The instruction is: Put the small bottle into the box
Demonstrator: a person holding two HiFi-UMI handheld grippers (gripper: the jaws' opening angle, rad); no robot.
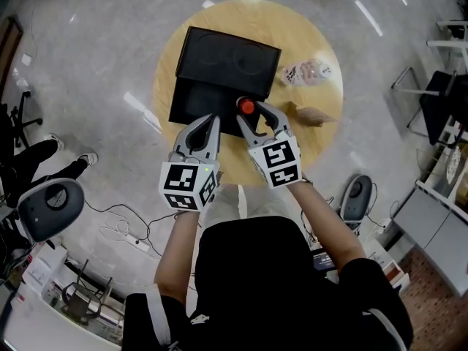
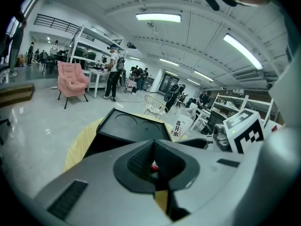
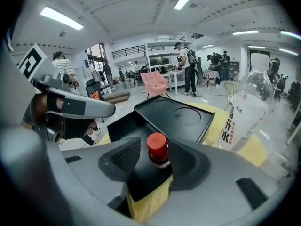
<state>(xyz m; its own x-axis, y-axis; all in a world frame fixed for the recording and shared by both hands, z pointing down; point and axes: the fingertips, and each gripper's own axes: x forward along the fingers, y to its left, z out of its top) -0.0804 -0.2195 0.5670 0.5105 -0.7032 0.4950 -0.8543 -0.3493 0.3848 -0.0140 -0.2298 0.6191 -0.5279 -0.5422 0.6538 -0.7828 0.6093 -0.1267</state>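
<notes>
The small bottle (image 1: 247,107) with a red cap (image 3: 157,146) stands upright on the black floor of the open box (image 1: 194,104), near its front right corner. The box lid (image 1: 230,61) stands raised behind it. My right gripper (image 1: 249,111) is open, its jaws on either side of the bottle's cap, with a gap showing at the left pad (image 3: 126,158). Just to its left, over the box's near edge, my left gripper (image 1: 211,121) is shut with nothing in it. In the left gripper view the left gripper (image 2: 153,143) hides most of the bottle.
The box sits on a round wooden table (image 1: 329,93). A larger clear water bottle (image 1: 307,72) with a printed label is at the table's right, and a brown scrap (image 1: 314,115) lies nearer. Cables, chairs and desks surround the table on the grey floor.
</notes>
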